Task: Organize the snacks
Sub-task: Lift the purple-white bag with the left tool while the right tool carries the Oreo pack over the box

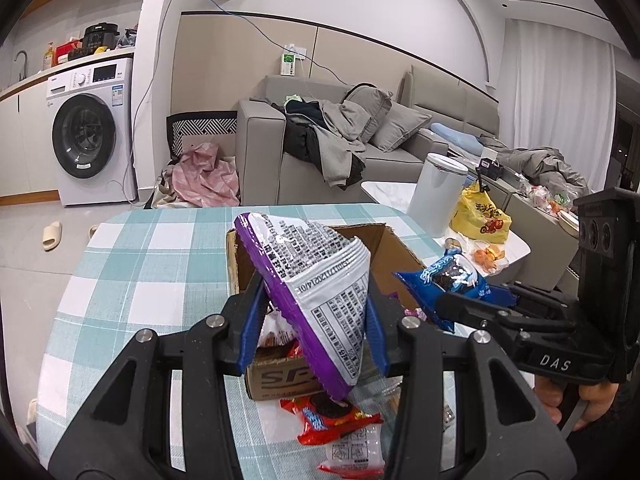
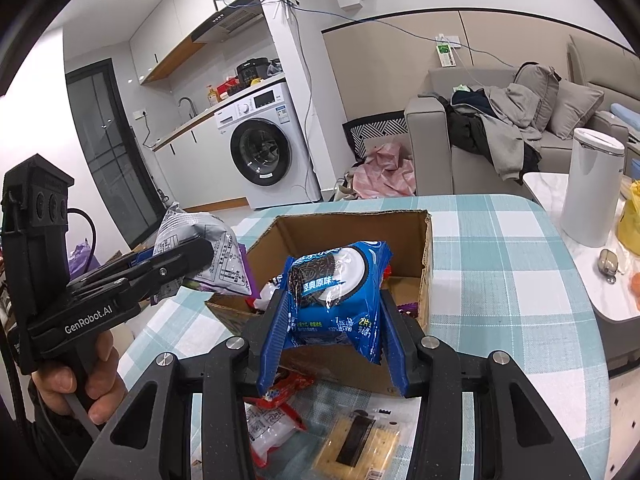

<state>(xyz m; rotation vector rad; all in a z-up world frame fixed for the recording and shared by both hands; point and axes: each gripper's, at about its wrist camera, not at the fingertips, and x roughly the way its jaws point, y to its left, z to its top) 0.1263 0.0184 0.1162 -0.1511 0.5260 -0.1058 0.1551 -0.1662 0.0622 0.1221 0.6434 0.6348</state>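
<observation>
Left gripper (image 1: 316, 312) fingers clamp purple packet (image 1: 320, 280), right gripper (image 2: 334, 320) fingers clamp blue packet (image 2: 336, 284); both over cardboard box (image 2: 424, 280) mid-bench, likely for dropping in.

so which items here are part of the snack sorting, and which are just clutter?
Job:
purple snack bag in left gripper
blue cookie pack in right gripper
cardboard box
red cookie pack
cracker pack

Clutter:
white bin
yellow bag
sofa clothes
</observation>
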